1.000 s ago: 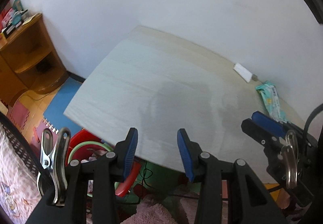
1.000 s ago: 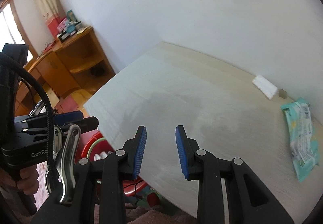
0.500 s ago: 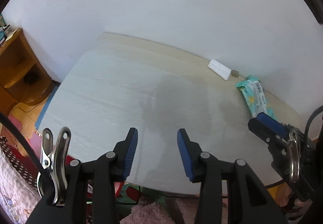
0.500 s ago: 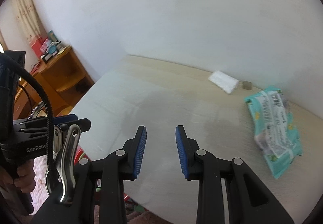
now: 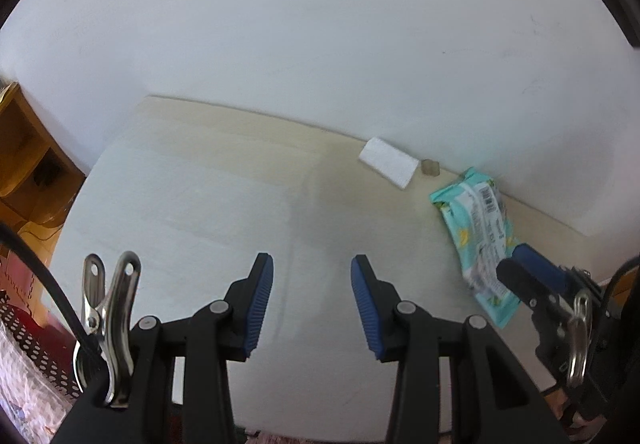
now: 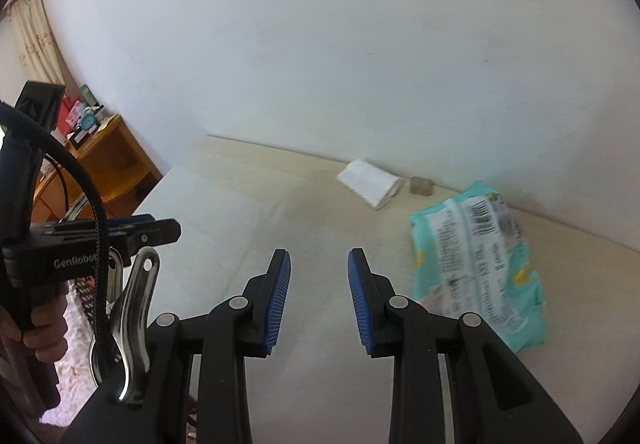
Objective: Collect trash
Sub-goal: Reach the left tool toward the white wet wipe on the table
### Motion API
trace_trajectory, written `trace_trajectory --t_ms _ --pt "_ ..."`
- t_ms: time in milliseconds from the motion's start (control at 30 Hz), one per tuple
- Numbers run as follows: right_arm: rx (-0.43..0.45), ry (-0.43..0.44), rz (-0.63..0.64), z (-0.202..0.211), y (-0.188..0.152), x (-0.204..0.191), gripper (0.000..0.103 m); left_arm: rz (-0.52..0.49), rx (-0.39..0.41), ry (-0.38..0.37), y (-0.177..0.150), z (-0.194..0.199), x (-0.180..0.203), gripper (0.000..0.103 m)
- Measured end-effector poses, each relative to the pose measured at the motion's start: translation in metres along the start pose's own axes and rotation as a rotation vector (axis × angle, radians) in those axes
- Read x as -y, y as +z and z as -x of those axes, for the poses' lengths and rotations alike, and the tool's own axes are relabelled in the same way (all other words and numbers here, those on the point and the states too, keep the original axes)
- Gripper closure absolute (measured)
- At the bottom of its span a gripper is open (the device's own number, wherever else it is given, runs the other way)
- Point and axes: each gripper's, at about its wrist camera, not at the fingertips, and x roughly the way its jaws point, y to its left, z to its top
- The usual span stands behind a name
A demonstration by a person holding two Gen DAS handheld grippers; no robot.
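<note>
1. White wall [image 5: 320, 24] runs behind a pale wooden table [image 5: 192, 212]; table's back edge sits flush against the wall, left edge drops off toward the floor.
2. Far left: orange-brown wooden shelf unit [image 6: 100, 164] beside the table's left edge, small clutter on top, too small to tell what. Curtain [image 6: 36, 40] at the far left in the right wrist view.
3. Left gripper [image 5: 312, 304]: blue pads spread apart, nothing between them, over the table's near-middle. Bare tabletop ahead of it all the way to the wall.
4. Right gripper [image 6: 319, 300]: blue pads spread apart too, empty, over bare table. A hand [image 6: 38, 328] holds the left gripper's handle at the left of this view.
5. Right of centre, near the back edge: folded white tissue [image 6: 370, 183] lying flat, just beside the wall.
6. Just right of the tissue: small grey-brown lump [image 6: 421, 186], close to the wall, too blurred to identify.
7. Farther right: teal wipes packet [image 6: 478, 272], lying flat, barcode side up, apart from the tissue. Just right of the right gripper's right finger, not touching that I can tell.
8. Table's right end is out of view.
</note>
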Motion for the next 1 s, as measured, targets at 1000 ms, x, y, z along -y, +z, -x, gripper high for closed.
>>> trace_trajectory --t_ms 1000 --pt "0.012 0.035 -0.091 -0.014 0.014 0.115 0.072 0.11 -0.067 -0.029 0.079 -0.141 0.092 0.045"
